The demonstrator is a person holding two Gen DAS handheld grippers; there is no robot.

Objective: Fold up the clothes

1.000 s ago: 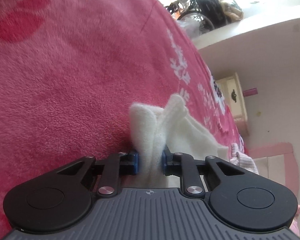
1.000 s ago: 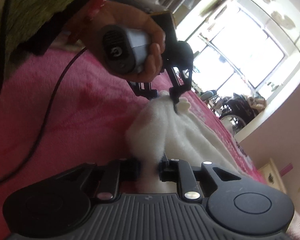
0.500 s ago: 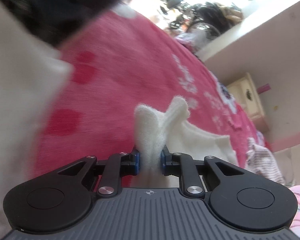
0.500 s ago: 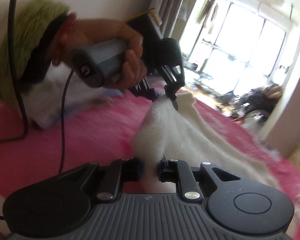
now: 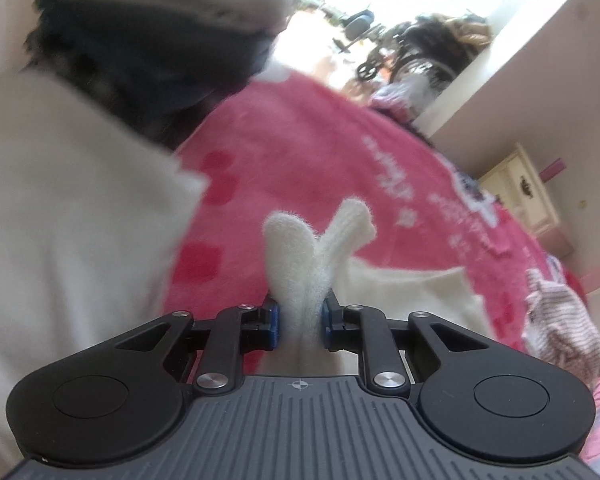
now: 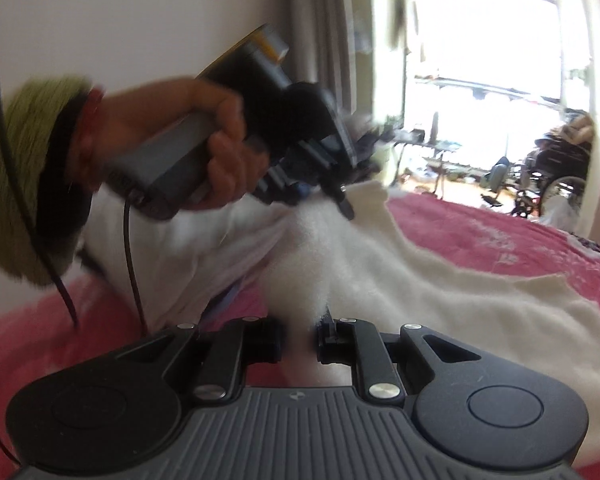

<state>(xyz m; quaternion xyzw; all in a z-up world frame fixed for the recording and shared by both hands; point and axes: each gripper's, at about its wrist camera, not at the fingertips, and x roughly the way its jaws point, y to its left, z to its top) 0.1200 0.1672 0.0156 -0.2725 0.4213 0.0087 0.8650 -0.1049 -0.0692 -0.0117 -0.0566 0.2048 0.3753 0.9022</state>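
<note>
above the pink blanket (image 5: 300, 168), both hand-held grippers have lifted, pinching the white garment (image 6: 420, 280).

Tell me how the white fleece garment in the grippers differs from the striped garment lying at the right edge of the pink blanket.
The white fleece garment is plain and fluffy; the striped garment carries thin pink-and-white stripes. The white one is pinched by both the left gripper and the right gripper and lifted at its edge; the striped one lies loose and crumpled, held by nothing. Both rest on the pink blanket, and neither is folded yet.
</note>
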